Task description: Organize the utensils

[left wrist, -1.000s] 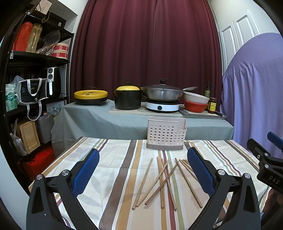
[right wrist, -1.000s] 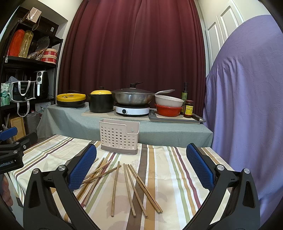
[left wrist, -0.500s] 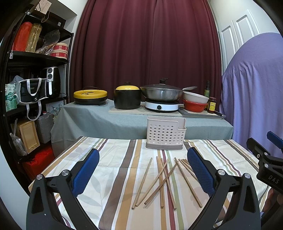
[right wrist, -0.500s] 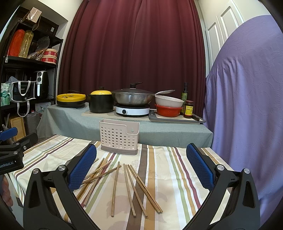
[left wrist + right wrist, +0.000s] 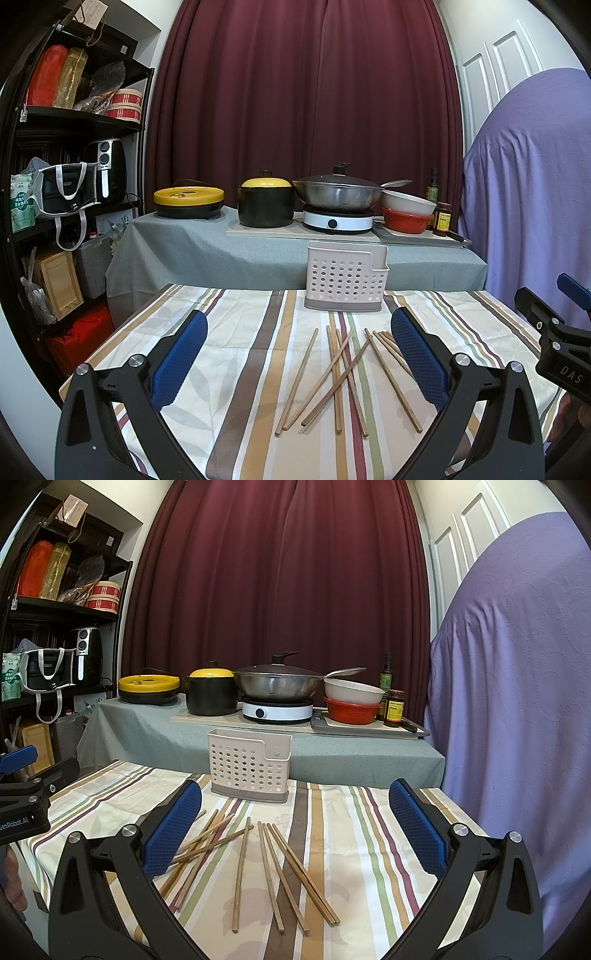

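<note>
Left gripper (image 5: 295,354): fingers spread wide and empty, hovering low over the striped tabletop (image 5: 236,350); the loose chopsticks lie between and just ahead of the two blue pads, so it looks lined up to choose one.

Chopsticks (image 5: 332,376): bare wooden sticks scattered flat on the cloth, several crossing one another in the middle of the left fingers' gap, a few more running under the right-hand pad. None is in the holder yet, so the sorting has not begun.

Utensil holder (image 5: 346,277): pale perforated caddy standing upright beyond the fingertips at the far edge of the tabletop, well apart from the sticks; judged to be where they belong.

Right gripper (image 5: 295,830): fingers also wide apart, holding nothing; a cleaner fan of sticks (image 5: 280,871) lies between its pads, with the crossed bunch behind its left pad.

Why so held: both pairs of fingers are open and level with the sticks' long axis, likely ready for a pinch across a single stick.

Left view only: the right gripper's black body at the far right edge, and the sticks partly hidden by the right-hand pad.

Right view only: the holder's (image 5: 250,764) narrow side pocket, and the left gripper's body at the far left edge.

Risk: crossed sticks may drag neighbours when one is lifted.
</note>
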### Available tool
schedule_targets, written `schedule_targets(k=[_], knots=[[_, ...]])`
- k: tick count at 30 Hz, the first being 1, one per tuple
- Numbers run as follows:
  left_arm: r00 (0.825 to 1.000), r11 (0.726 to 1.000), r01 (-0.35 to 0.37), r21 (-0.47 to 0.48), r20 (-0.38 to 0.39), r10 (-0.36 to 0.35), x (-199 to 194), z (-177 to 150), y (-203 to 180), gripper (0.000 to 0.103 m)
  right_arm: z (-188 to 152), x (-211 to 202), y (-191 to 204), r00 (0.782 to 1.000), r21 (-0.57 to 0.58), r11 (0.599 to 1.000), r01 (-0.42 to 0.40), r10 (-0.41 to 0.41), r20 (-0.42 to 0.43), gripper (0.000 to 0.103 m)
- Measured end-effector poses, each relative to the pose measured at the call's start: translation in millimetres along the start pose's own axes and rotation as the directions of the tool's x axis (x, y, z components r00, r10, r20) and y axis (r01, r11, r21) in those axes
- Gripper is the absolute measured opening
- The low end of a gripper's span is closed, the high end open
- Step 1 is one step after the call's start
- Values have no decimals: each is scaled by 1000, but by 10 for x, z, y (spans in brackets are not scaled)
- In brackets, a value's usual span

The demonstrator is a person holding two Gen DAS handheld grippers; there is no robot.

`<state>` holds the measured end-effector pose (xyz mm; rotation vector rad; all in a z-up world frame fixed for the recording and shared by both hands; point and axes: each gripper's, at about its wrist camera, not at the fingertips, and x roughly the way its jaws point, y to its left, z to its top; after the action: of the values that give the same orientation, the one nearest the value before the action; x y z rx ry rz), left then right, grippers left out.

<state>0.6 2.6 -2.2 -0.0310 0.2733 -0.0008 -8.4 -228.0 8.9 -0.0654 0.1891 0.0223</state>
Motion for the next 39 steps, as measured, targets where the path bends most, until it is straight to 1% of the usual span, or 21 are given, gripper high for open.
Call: schedule_targets(k=[13,16,19,24,29,32,33,35,37,39], knots=[[1000,1000,7,2,-8,-7,16,-35,-27,97,7,-1,-4,1000,-1,1000,0,0,-1,99],[999,1000,14,7,-29,-13,83,-94,-52,97,3,7,31,1000,0,1000,-3,3,-11,99],[997,1000,14,13,-72,-13,198,-181,-40,97,-34,69,14,1000,2,1000,-11,11,-29,99],[987,1000,8,6,-162,-7,442,-384,66,97,-250,275,-18,995,10,1000,-15,16,-95,99],[967,1000,-12,2,-254,12,686,-635,225,96,-493,516,-121,984,28,999,-30,34,-173,99],[957,1000,-17,21,-290,22,771,-750,271,96,-627,650,-162,976,38,999,-36,43,-213,98],[954,999,-22,35,-300,31,795,-792,275,96,-666,692,-173,973,40,998,-38,46,-228,97],[949,999,-20,49,-315,35,815,-862,293,96,-733,761,-185,966,46,998,-49,60,-252,87],[944,998,-21,54,-328,38,837,-923,310,95,-791,827,-196,959,56,997,-59,73,-275,83],[941,998,-25,56,-336,42,860,-963,322,86,-838,880,-198,953,66,996,-67,83,-293,81]])
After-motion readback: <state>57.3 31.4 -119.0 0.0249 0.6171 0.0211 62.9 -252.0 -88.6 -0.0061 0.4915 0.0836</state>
